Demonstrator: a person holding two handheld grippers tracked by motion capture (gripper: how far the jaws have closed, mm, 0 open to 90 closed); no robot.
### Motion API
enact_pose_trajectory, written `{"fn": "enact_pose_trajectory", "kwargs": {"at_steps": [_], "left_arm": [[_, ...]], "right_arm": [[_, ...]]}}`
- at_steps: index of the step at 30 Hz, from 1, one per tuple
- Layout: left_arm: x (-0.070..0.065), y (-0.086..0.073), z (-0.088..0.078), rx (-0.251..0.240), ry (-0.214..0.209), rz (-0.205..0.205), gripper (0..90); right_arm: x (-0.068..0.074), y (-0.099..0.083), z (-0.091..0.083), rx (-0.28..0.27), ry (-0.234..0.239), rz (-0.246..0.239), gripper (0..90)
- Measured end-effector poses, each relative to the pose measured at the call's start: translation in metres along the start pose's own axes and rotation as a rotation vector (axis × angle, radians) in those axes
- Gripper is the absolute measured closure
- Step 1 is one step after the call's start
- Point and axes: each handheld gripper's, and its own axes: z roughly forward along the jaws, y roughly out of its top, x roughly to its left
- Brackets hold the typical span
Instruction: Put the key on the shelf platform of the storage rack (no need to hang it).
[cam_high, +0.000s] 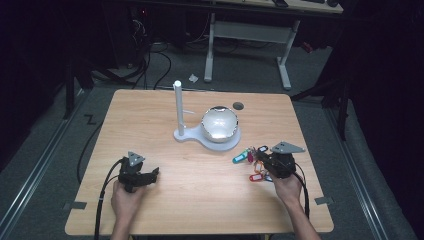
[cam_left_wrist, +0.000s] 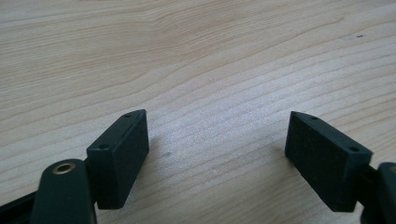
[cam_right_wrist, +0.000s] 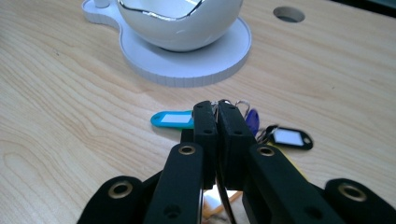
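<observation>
Light falls from above onto the table (cam_high: 200, 185), whose pale wood is bright and evenly lit in the high view, while the floor (cam_high: 45, 145) and the room on the far side sink into deep darkness, black at the left and right edges. The high view is soft and a little grainy, with small things poorly resolved. The white bowl (cam_high: 219, 124) carries a glaring highlight on its rim and looks almost blown out. Shadows on the table are short and faint. In the left gripper view the wood grain is sharp near the pads (cam_left_wrist: 122, 156) and softens far off. In the right gripper view the near black arms are blurred.
</observation>
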Motion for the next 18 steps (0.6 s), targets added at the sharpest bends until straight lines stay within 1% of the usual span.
{"fn": "enact_pose_trajectory", "kwargs": {"at_steps": [4, 14, 18], "left_arm": [[0.0, 0.0, 0.0, 0.0, 0.0, 0.0, 22.1], [0.0, 0.0, 0.0, -0.001, 0.0, -0.002, 22.2], [0.0, 0.0, 0.0, 0.0, 0.0, -0.001, 22.2]], "right_arm": [[-0.003, 0.005, -0.004, -0.008, -0.004, -0.005, 87.8], [-0.009, 0.021, -0.016, -0.039, 0.027, 0.003, 87.9], [-0.011, 0.029, -0.021, -0.051, 0.031, 0.0, 87.9]]}}
